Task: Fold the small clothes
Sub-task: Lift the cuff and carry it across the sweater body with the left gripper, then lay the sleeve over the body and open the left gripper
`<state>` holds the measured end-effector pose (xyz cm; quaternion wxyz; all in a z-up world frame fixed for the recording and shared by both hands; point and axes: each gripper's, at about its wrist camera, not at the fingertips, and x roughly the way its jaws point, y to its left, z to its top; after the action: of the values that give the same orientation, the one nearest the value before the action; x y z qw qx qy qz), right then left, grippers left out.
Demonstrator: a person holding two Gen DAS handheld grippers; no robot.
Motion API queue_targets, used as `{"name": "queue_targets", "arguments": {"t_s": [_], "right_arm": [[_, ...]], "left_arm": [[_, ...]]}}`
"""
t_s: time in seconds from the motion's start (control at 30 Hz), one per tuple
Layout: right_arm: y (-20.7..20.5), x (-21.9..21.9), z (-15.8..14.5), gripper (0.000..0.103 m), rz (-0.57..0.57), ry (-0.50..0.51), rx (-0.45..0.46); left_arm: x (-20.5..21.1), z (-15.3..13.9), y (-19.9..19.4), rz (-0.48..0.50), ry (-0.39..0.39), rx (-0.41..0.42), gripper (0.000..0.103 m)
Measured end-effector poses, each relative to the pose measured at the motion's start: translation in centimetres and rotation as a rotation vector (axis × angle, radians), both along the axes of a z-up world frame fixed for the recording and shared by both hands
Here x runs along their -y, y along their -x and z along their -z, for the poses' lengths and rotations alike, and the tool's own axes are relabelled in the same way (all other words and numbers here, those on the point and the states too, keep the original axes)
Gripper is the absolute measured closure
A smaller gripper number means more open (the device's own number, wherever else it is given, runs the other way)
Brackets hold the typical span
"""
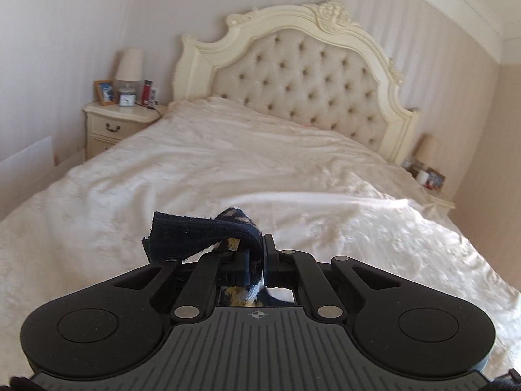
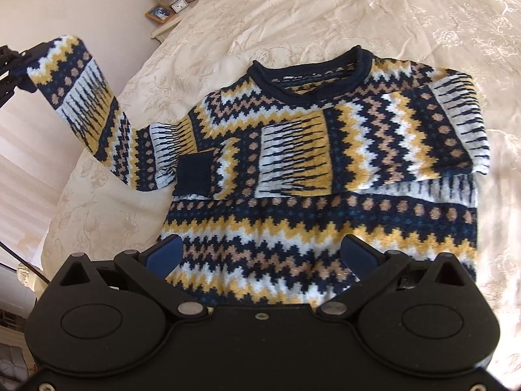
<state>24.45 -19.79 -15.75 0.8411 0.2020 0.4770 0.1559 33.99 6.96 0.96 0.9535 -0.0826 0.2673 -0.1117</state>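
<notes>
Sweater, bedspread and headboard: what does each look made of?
Sweater: chunky knit, wool or acrylic, matte; visible stitches, stepped zigzag pattern, ribbed navy cuff.
Bedspread: soft cream fabric with a raised floral pattern and slight sheen; fibre unclear.
Headboard: button-tufted beige upholstery in a carved cream frame, probably painted wood, semi-gloss.
The left hand-held gripper is clamped on the other sleeve's cuff.

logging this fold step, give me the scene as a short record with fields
surface: bed with cream cover
garment: patterned sweater lying flat, neck away from right camera
one sleeve: folded sleeve lies across the chest
other sleeve: lifted sleeve raised off the bed, cuff pinched
left gripper: jaws shut on cuff
right gripper: jaws open, above the hem, holding nothing
bedside: nightstand with lamp
</notes>
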Motion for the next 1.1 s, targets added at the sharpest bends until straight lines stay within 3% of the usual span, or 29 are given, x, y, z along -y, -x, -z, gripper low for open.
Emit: {"name": "queue_targets", "arguments": {"t_s": [0.2,0.4,0.43,0.5,0.67,0.83,1.1], "right_arm": [[1.7,4.2,0.3,0.001,0.044,0.003,0.0],[2.6,6.2,1.1,0.001,0.098,0.006,-0.033],[2.7,6.3,1.2,0.001,0.103,0.006,-0.036],[2.7,6.2,1.5,0.001,0.11,0.01,-0.041],[2.2,5.6,2.0,0.001,0.138,0.016,-0.055],[0.5,4.8,2.3,0.001,0.149,0.045,-0.068],[-3.8,5.4,2.4,0.001,0.195,0.106,-0.063]], "left_arm": [[8.4,5.8,-1.3,0.118,0.033,-0.1,0.096],[15.0,10.2,-1.6,0.264,-0.023,-0.265,0.093],[15.5,10.4,-1.0,0.289,-0.029,-0.268,0.092],[16.7,10.4,-0.3,0.337,-0.054,-0.256,0.073],[16.7,9.9,1.5,0.437,-0.117,-0.185,0.067],[12.8,11.8,1.5,0.369,-0.177,-0.237,0.067],[2.1,16.1,-0.8,0.083,-0.209,-0.414,0.067]]}}
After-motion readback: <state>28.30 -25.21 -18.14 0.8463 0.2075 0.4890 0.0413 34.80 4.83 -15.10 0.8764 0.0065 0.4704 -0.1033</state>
